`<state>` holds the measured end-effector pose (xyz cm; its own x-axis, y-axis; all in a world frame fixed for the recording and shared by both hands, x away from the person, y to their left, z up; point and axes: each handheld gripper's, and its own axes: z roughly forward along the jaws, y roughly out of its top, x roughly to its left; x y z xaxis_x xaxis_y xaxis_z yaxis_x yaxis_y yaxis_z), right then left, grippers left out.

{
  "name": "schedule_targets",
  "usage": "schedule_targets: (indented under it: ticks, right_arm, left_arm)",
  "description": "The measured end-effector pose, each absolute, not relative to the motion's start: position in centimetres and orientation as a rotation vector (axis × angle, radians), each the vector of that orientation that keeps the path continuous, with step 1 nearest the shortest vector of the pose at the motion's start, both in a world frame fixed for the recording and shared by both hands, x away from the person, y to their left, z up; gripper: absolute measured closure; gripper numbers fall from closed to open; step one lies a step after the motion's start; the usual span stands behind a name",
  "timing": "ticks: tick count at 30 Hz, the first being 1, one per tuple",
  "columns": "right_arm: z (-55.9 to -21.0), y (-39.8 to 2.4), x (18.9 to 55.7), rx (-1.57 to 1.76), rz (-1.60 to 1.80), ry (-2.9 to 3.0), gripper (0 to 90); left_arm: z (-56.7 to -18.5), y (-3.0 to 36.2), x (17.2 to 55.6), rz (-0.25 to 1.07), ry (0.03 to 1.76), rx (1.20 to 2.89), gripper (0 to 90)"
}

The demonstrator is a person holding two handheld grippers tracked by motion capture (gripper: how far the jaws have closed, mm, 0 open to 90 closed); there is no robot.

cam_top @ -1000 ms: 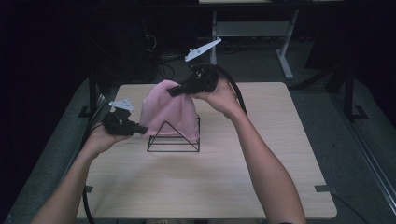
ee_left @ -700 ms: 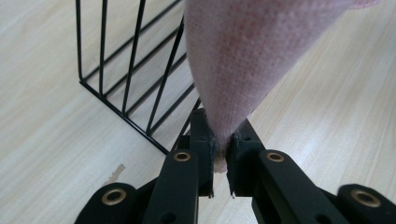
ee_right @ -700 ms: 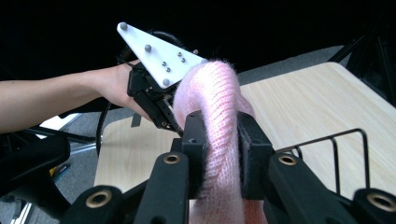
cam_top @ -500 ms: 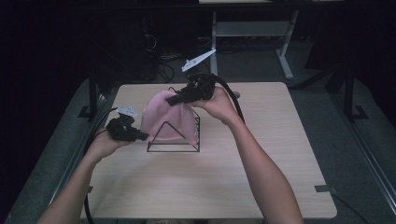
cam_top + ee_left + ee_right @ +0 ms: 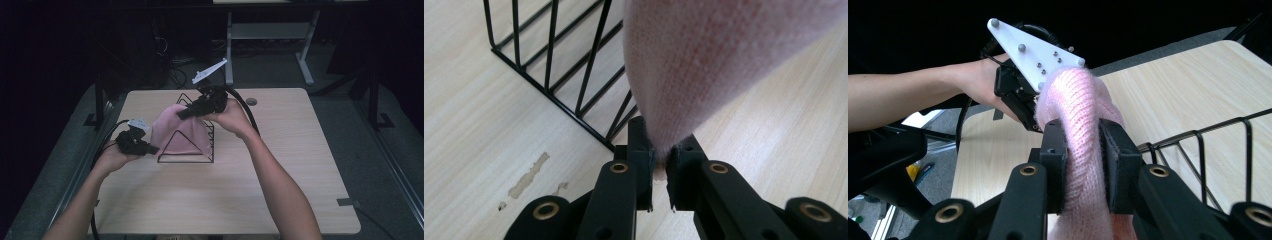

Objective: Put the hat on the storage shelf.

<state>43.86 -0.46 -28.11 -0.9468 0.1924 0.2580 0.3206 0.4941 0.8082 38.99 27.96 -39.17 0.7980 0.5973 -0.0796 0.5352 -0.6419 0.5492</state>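
Left tongs clenched on the lower edge of a pink knitted cloth; right tongs clamped around a bunched fold near its top. Stretched between both, presumably to spread it. Draped over a black wire rack standing on the tabletop, likely for hanging.

knit cloth: pale pink, fine ribbed weave
wire rack: black
table: light wood grain
grippers' jaws: black w/ brass rivets
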Motion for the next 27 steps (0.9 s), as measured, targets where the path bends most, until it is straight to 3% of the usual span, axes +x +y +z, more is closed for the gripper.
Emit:
schedule_targets:
  ticks: [27]
  right_arm:
    - [-30.5,-0.7,43.7,-0.481,-1.399,-2.580,70.7]
  left_arm:
    - [-40.9,27.3,39.4,0.133,0.841,2.510,82.4]
